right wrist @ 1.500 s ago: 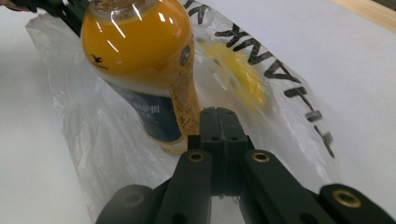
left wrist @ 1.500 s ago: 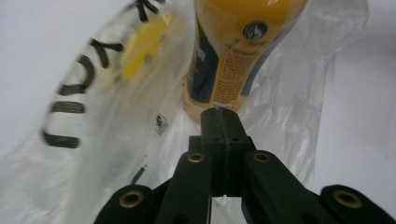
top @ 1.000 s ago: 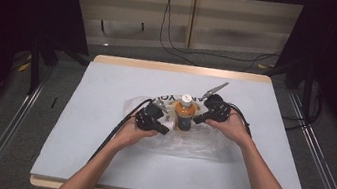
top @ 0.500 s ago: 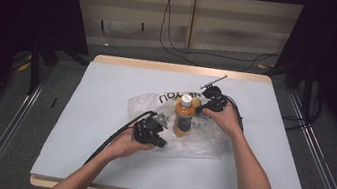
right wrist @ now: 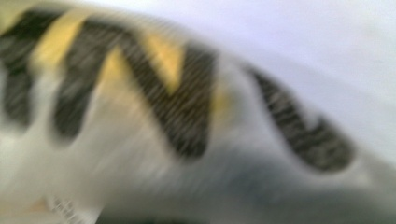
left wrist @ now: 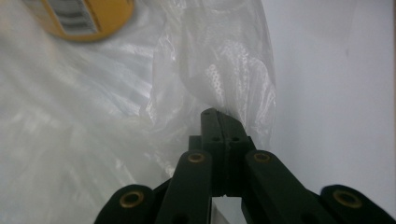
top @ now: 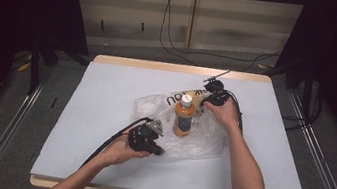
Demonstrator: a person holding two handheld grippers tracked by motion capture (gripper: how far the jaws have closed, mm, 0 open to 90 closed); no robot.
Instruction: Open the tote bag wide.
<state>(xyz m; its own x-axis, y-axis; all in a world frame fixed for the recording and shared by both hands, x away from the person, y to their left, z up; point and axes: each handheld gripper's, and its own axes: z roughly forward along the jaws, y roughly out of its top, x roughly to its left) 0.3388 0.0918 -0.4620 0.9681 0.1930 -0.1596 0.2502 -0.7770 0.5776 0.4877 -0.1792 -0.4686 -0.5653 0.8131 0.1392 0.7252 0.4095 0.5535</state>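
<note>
Blurred plastic bag [right wrist: 154, 154] filling my close-up, black and yellow lettering [right wrist: 182, 102] arching across its crumpled film, pale desk [right wrist: 327, 51] showing beyond its upper right edge

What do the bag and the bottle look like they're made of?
Bag: thin clear plastic film, glossy; it crinkles, shines, and the table shows through, with black lettering printed on it. Bottle: probably clear plastic with orange contents, a printed label and a white cap; glass can't be ruled out.
</note>
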